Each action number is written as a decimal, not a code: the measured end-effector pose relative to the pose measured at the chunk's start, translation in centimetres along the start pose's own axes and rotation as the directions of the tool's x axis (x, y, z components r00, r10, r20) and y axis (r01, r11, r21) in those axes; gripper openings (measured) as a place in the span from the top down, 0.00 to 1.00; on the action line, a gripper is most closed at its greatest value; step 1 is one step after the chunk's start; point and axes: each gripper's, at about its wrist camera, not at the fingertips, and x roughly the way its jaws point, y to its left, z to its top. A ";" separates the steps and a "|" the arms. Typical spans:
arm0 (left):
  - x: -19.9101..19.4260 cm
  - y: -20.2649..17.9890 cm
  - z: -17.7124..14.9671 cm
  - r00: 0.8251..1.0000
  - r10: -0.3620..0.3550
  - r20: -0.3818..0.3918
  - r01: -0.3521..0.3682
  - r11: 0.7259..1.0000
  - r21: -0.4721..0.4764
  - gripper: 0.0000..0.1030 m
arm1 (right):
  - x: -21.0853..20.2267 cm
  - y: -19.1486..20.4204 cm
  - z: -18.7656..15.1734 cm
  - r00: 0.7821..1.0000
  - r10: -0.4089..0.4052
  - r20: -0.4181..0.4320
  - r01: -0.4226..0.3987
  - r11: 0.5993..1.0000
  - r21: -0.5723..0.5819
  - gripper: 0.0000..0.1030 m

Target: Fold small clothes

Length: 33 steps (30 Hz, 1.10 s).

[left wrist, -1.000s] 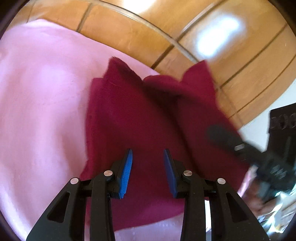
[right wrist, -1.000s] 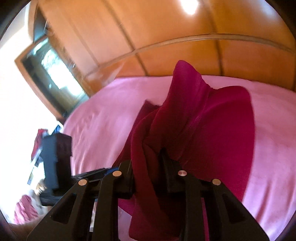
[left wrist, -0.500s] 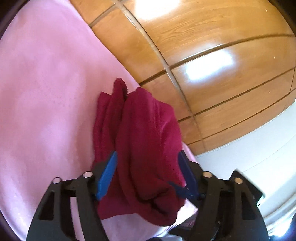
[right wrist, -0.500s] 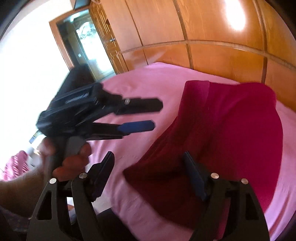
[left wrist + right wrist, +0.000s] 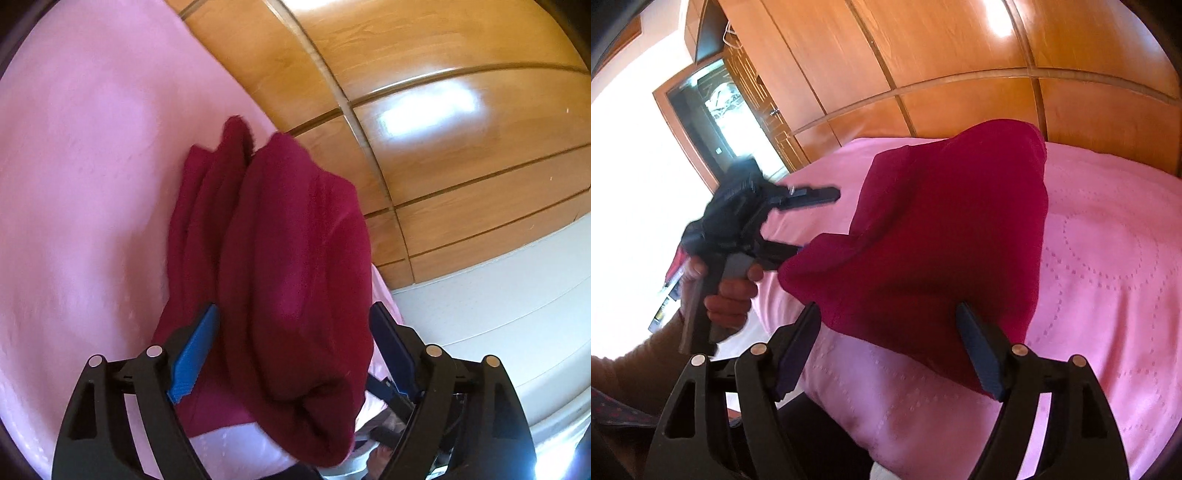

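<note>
A dark red garment [image 5: 295, 258] lies folded in a thick bundle on the pink bedspread [image 5: 92, 184], near the bed's edge. My left gripper [image 5: 293, 310] straddles the garment's near end. Its jaws are opening, and the blue pads [image 5: 192, 350] stand off the cloth on either side. In the right wrist view the garment [image 5: 942, 229] humps up in front of my right gripper [image 5: 886, 332], which is open just short of the near edge and grips nothing. My left gripper [image 5: 816, 221], held by a hand [image 5: 731, 295], shows blurred at the garment's left end.
Wooden panelling [image 5: 960, 74] rises behind the bed. A glazed wooden door [image 5: 731, 110] stands at the far left. A white wall [image 5: 498, 295] runs beside the bed's edge. Bare bedspread [image 5: 1108, 277] stretches to the right of the garment.
My right gripper let go of the raised cloth and drew back. My left gripper widened and rolled. The garment dropped from a spread, lifted shape into a narrower folded bundle.
</note>
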 end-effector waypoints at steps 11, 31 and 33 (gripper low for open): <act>3.2 -4.7 1.9 0.956 0.287 0.056 -0.293 0.932 0.212 0.78 | 2.1 1.4 -0.3 1.000 0.000 0.005 0.001 0.999 -0.054 0.19; 0.8 -1.8 0.5 0.951 0.294 0.095 -0.304 0.944 0.130 0.32 | 3.1 0.9 1.1 0.982 0.173 -0.079 -0.176 0.984 -0.034 0.16; 0.7 -2.7 -0.2 0.947 0.303 0.105 -0.317 0.932 0.173 0.31 | 1.8 -0.7 2.8 0.983 0.184 -0.017 -0.183 0.983 0.027 0.16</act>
